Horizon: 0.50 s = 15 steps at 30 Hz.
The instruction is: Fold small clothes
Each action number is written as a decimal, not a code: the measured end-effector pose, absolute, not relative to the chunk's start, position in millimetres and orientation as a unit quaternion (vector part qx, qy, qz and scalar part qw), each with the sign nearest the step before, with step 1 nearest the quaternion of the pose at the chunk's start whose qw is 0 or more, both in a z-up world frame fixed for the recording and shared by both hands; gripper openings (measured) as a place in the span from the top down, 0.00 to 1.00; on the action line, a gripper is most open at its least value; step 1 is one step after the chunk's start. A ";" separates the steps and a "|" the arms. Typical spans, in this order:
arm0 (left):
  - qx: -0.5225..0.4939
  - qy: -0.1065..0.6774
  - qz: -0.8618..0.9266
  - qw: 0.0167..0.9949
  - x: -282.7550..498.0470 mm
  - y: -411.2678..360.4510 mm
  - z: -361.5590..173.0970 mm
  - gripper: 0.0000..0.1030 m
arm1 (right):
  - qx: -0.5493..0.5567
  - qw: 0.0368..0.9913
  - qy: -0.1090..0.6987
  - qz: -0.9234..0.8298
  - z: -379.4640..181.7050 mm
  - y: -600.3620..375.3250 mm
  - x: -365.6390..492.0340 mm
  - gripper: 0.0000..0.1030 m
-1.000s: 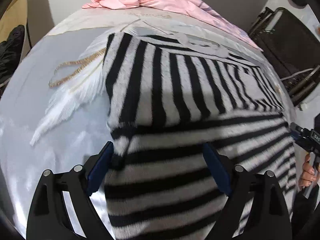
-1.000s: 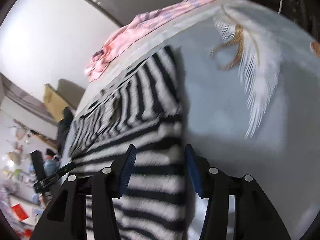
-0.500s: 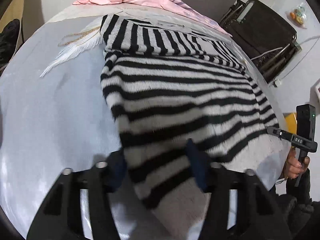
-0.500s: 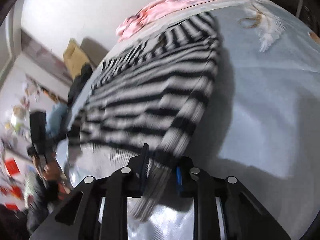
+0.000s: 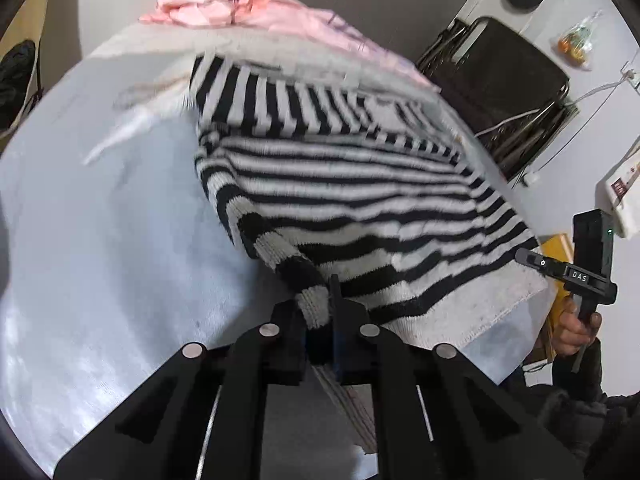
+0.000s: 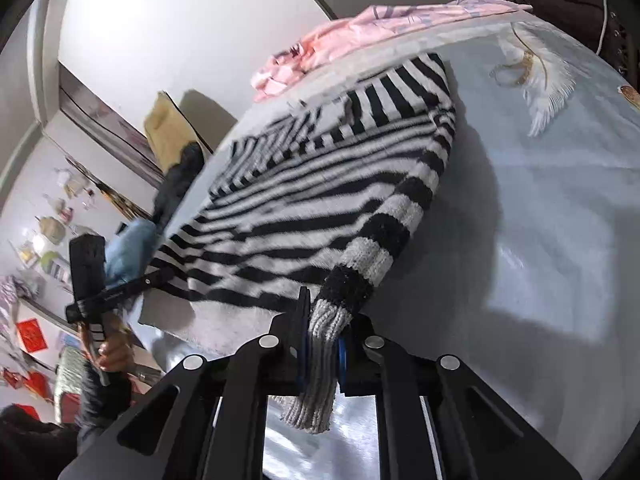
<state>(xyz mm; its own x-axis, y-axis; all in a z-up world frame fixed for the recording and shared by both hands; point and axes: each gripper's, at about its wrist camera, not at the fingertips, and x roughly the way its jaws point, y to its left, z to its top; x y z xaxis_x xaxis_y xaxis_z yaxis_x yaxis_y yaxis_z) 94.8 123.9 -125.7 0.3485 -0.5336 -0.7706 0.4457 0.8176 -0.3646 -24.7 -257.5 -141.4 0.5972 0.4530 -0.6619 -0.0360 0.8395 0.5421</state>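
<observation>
A black-and-white striped knit sweater (image 5: 360, 200) lies spread on a pale grey-blue sheet (image 5: 100, 240). My left gripper (image 5: 320, 320) is shut on one corner of its ribbed lower edge, which hangs stretched up from the sheet. In the right wrist view the same sweater (image 6: 320, 208) runs away from me, and my right gripper (image 6: 322, 344) is shut on the other ribbed corner, grey cuff-like knit hanging below the jaws. Each view shows the other gripper held in a hand at the far side of the lifted edge, the right one (image 5: 588, 276) and the left one (image 6: 92, 280).
A crumpled pink garment (image 5: 256, 12) lies at the far edge of the sheet, beyond the sweater (image 6: 360, 36). A white feather print with gold loops (image 6: 548, 80) marks the sheet beside the sweater. A black folded chair (image 5: 500, 88) stands off the far right side.
Both grippers went from open over the sweater's lower part to shut on its ribbed corners, then drew back and up, lifting that edge off the sheet.
</observation>
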 end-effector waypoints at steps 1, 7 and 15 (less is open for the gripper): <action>-0.047 0.480 -0.299 0.823 96.2 123.9 -120.1 0.93 | 0.252 0.859 0.421 0.147 -138.0 -259.3 -23.2 0.89; -0.055 0.456 -0.300 0.836 110.0 122.6 -96.4 0.93 | 0.277 0.861 0.394 0.166 -116.2 -268.4 -9.7 0.89; -0.070 0.450 -0.298 0.839 139.0 121.1 -74.9 0.93 | 0.295 0.860 0.376 0.178 -91.0 -276.7 20.6 0.89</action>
